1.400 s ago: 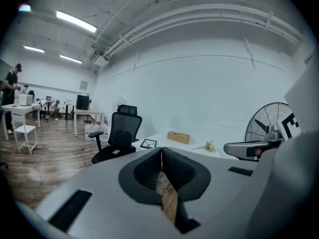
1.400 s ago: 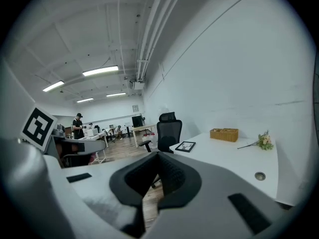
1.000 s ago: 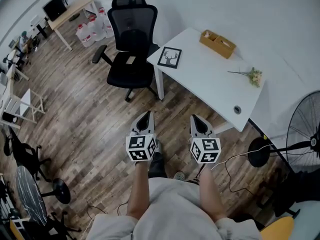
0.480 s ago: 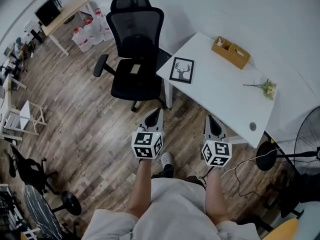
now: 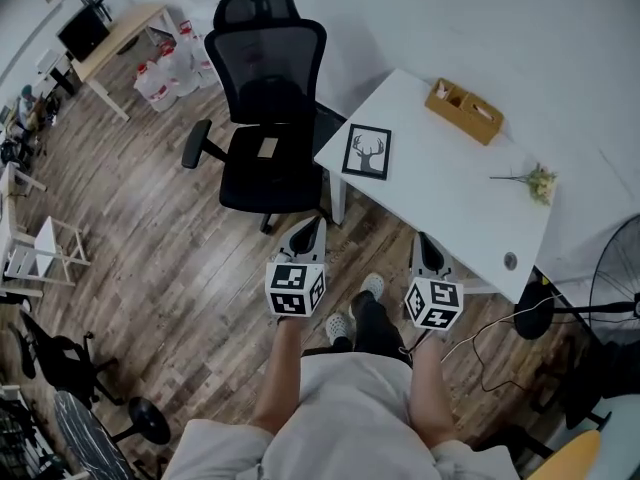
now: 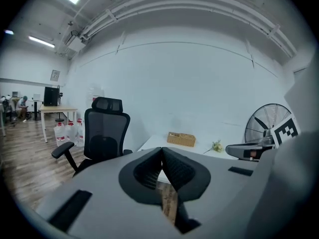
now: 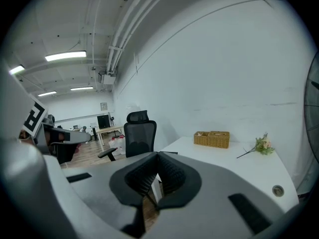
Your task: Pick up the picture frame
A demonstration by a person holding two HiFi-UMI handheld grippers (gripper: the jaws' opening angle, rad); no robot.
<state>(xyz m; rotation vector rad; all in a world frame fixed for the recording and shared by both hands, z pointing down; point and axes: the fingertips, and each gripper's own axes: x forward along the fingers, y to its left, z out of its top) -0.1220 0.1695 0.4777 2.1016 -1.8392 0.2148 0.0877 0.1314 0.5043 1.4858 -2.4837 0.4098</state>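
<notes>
Picture frame [image 5: 367, 152] flat on surface [image 5: 450, 183], probably light, stiff, breakable; pinch thin edge. Left tool [image 5: 310, 224], right tool [image 5: 424, 240] closed, empty.

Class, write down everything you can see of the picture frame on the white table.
The picture frame is a thin black rectangle around a white picture of a dark antlered deer head. It lies flat, face up, near the corner of the white table closest to the black office chair. Only the table touches it; nothing rests on it.
</notes>
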